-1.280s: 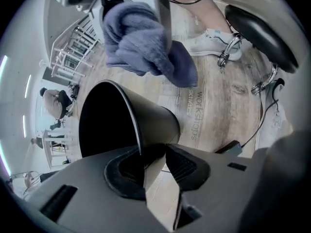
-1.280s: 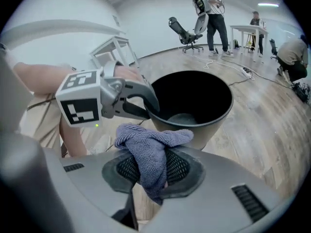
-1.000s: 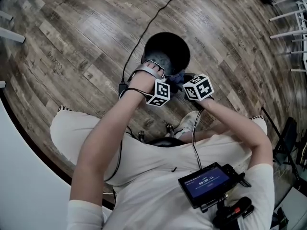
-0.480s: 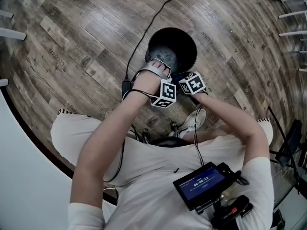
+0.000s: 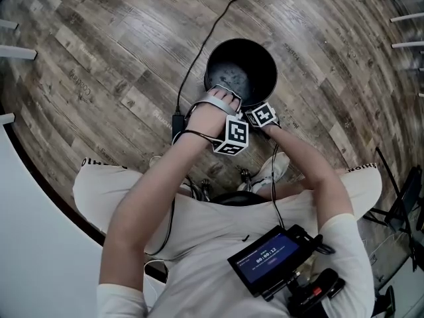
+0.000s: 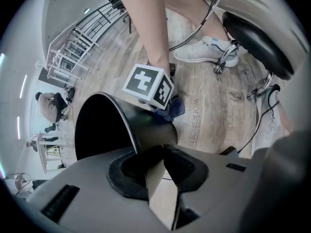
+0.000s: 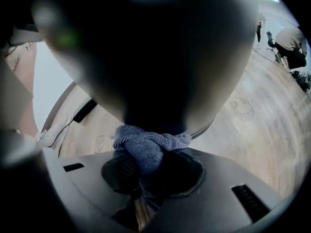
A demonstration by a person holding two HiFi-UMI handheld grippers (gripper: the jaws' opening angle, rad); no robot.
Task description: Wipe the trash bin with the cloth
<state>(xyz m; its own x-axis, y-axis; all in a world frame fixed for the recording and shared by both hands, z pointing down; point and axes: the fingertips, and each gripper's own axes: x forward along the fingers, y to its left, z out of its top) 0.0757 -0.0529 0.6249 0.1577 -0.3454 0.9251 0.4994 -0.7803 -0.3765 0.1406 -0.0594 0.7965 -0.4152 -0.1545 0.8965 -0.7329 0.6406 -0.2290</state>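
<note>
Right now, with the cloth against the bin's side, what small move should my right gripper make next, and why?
Probably drag the right gripper sideways round the wall. Its jaws grip the cloth, which is bunched against the dark outer wall of the trash bin, while the left gripper clamps the rim, steadying it.

Wood-plank floor (image 5: 99, 58); black cable (image 5: 218, 15) running across it to a small black box (image 5: 177, 121); white sneaker (image 5: 275, 167); black stool seat (image 6: 255, 38); lit monitor (image 5: 265, 260) near the frame's bottom.
</note>
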